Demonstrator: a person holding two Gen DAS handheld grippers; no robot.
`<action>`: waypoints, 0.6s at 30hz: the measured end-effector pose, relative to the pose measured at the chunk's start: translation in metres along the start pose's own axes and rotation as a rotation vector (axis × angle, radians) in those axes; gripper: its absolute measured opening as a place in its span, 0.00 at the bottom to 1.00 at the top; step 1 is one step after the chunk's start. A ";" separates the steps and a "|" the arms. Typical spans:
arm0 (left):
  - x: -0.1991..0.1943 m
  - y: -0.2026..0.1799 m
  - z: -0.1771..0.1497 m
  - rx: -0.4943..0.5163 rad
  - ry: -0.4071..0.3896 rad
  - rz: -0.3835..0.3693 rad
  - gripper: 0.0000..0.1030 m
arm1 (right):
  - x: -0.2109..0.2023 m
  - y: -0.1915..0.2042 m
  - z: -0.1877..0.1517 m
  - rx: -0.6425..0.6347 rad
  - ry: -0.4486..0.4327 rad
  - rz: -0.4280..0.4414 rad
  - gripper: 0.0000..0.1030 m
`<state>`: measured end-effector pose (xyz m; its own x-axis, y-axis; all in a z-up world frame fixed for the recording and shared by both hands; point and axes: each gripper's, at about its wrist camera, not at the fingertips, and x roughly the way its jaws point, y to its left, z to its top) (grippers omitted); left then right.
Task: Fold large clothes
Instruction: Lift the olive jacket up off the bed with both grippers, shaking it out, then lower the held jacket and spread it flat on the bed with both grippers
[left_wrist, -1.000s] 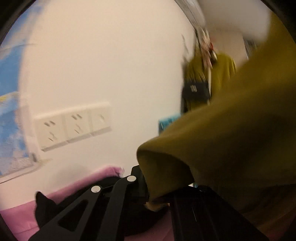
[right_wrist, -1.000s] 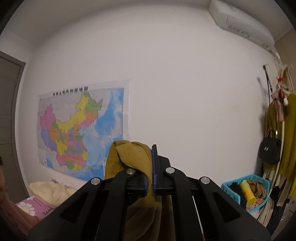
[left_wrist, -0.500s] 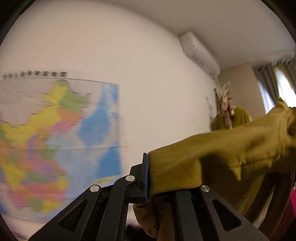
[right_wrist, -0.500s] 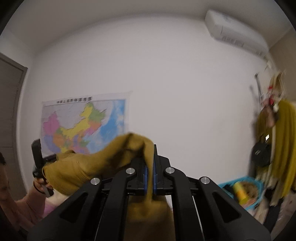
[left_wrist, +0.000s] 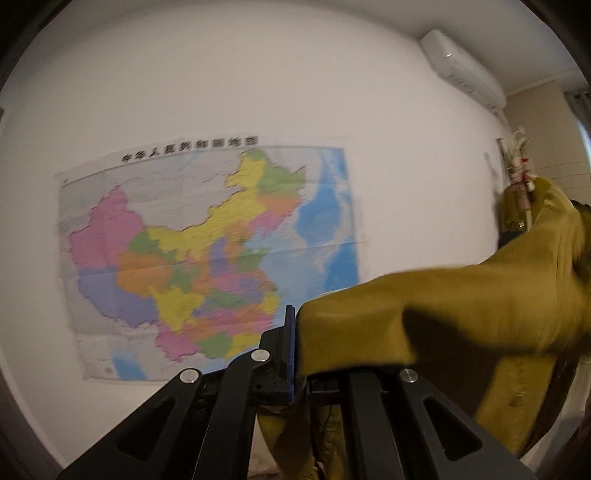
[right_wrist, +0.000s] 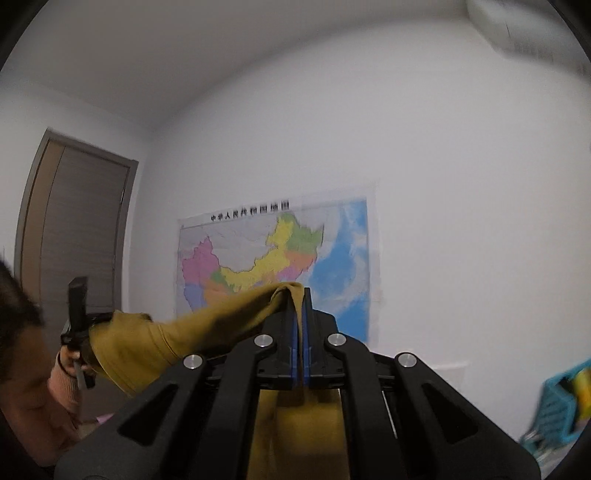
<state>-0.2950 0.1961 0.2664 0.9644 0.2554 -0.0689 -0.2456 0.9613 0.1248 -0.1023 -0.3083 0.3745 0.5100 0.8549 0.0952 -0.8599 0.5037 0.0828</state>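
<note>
Left gripper (left_wrist: 295, 343) clamped on an edge of the garment (left_wrist: 461, 310), mustard cloth bunched over its right finger and stretched rightward, level, across the frame; more cloth hanging below between the fingers. Right gripper (right_wrist: 300, 325) likewise clamped on the garment (right_wrist: 221, 325), a fold pinched between blue pads (right_wrist: 293, 332) and a taut span running leftward to the left gripper (right_wrist: 79, 325), seen there gripped in a hand (right_wrist: 70, 360) with a pink cuff. Remaining cloth draped beneath the right gripper, lower end out of frame. Garment thus held up in the air between both grippers, in front of the map (left_wrist: 207, 254) and below its upper half. Map (right_wrist: 280, 258) fixed flat on a white wall (left_wrist: 258, 74). Left of the map, a grey door (right_wrist: 77, 225); high to the right of the map, an air conditioner (left_wrist: 461, 66); low to the right of the map, a blue basket (right_wrist: 557, 402), blurred. Further right of the map, hanging clothes (left_wrist: 513, 210) on a rack, partly hidden by the garment.
</note>
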 end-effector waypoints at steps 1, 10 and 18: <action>0.009 -0.005 -0.006 0.005 0.028 0.017 0.02 | 0.020 -0.010 -0.007 0.029 0.028 0.006 0.01; 0.235 0.006 -0.165 -0.016 0.570 0.161 0.03 | 0.271 -0.101 -0.202 0.303 0.531 -0.008 0.02; 0.350 0.036 -0.268 -0.103 0.814 0.161 0.02 | 0.356 -0.146 -0.355 0.481 0.804 -0.111 0.02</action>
<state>0.0072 0.3483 -0.0185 0.5542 0.3476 -0.7563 -0.4205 0.9011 0.1061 0.1970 -0.0340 0.0445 0.2653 0.7249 -0.6357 -0.6143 0.6353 0.4680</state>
